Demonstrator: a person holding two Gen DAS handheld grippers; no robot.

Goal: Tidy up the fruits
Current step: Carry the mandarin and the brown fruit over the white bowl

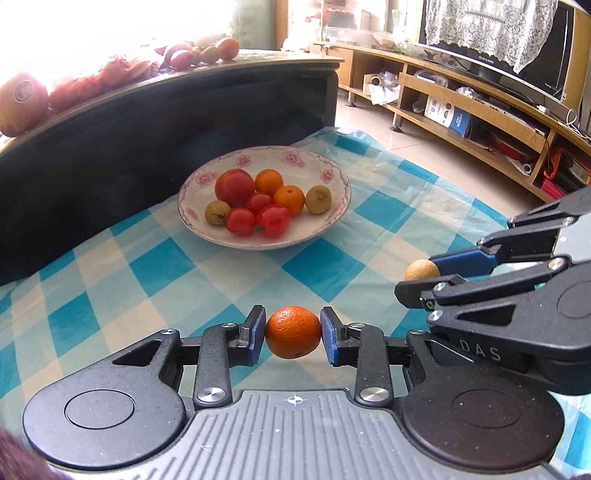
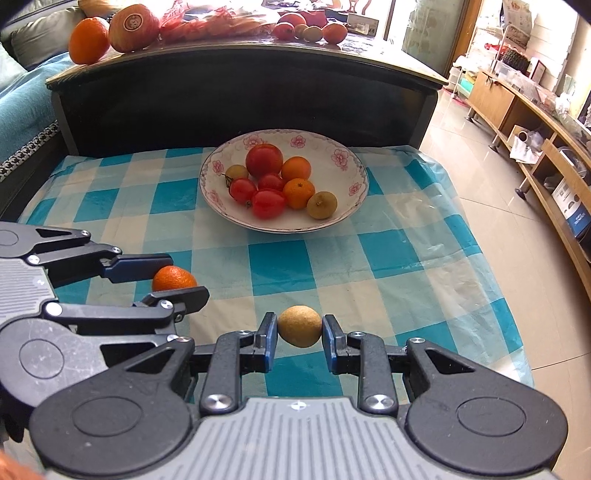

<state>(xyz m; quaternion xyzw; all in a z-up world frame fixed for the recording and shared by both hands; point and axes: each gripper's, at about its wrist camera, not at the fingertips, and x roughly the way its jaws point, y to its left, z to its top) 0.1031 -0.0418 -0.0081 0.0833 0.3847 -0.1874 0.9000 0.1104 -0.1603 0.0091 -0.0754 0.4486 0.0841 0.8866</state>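
Observation:
My left gripper (image 1: pixel 293 332) is shut on a small orange tangerine (image 1: pixel 293 331), held just above the blue checked cloth. My right gripper (image 2: pixel 299 326) is shut on a tan round longan-like fruit (image 2: pixel 299 326). The two grippers sit side by side; each shows in the other's view, the right gripper (image 1: pixel 424 275) with its tan fruit (image 1: pixel 421 270), the left gripper (image 2: pixel 173 282) with the tangerine (image 2: pixel 173 278). Ahead stands a white flowered bowl (image 1: pixel 207 177) (image 2: pixel 343 155) holding several tomatoes, two tangerines and two tan fruits.
A dark coffee table (image 2: pixel 240 92) rises behind the bowl, with oranges, an apple and other fruit on top (image 2: pixel 110 33). A wooden TV stand (image 1: pixel 461 107) runs along the right over tiled floor. The cloth's right edge (image 2: pixel 491 258) drops off to the floor.

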